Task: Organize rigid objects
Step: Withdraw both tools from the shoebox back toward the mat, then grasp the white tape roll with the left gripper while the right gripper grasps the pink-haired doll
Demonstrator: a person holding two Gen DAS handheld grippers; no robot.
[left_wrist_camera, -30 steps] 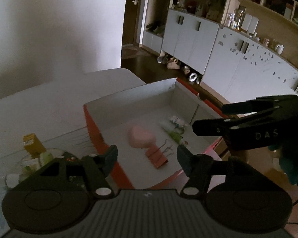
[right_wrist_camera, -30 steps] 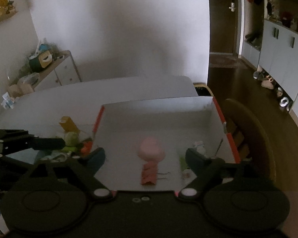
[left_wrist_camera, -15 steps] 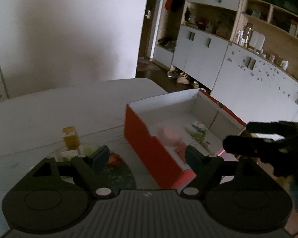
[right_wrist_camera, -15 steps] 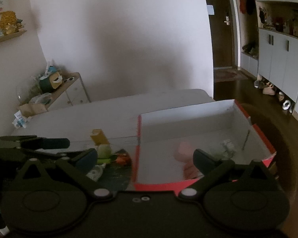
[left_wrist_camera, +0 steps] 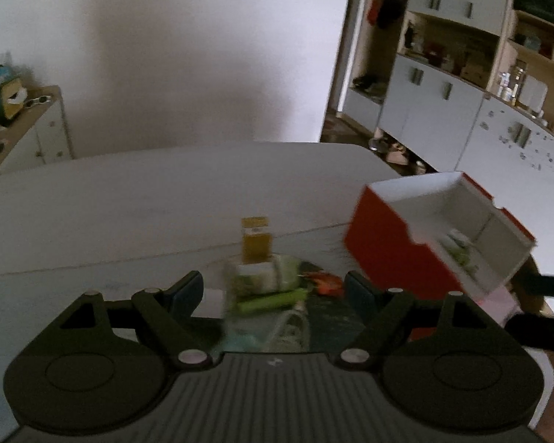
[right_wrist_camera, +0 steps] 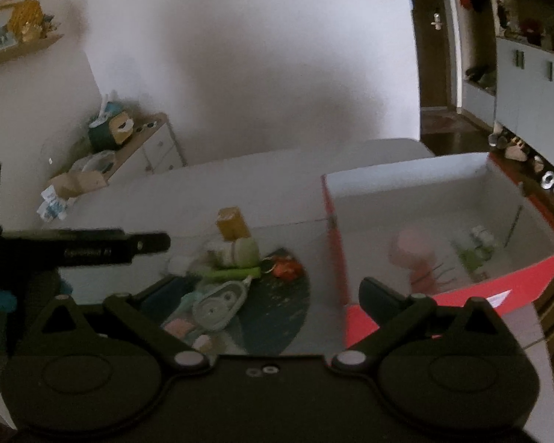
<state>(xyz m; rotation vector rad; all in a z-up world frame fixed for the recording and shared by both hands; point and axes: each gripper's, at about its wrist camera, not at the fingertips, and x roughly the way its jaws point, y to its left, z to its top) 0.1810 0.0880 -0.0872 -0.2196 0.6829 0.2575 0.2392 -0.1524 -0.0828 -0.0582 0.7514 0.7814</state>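
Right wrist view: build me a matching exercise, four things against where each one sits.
Things:
1. pink heart-shaped item
2. correction tape dispenser
3. yellow box
4. teal tissue holder

Places:
A. on the sideboard by the wall
B. inside the red box
C. standing on the table, behind the pile
D. lying on the dark round mat

Pairs: 1-B, 2-D, 3-C, 4-A

Dim, underexposed indoor frames, both wrist views.
Motion blur smears the red box (left_wrist_camera: 417, 258) and counter (left_wrist_camera: 166, 192) clutter; fisheye bends edges; soft shadow on the wall (right_wrist_camera: 258, 74).
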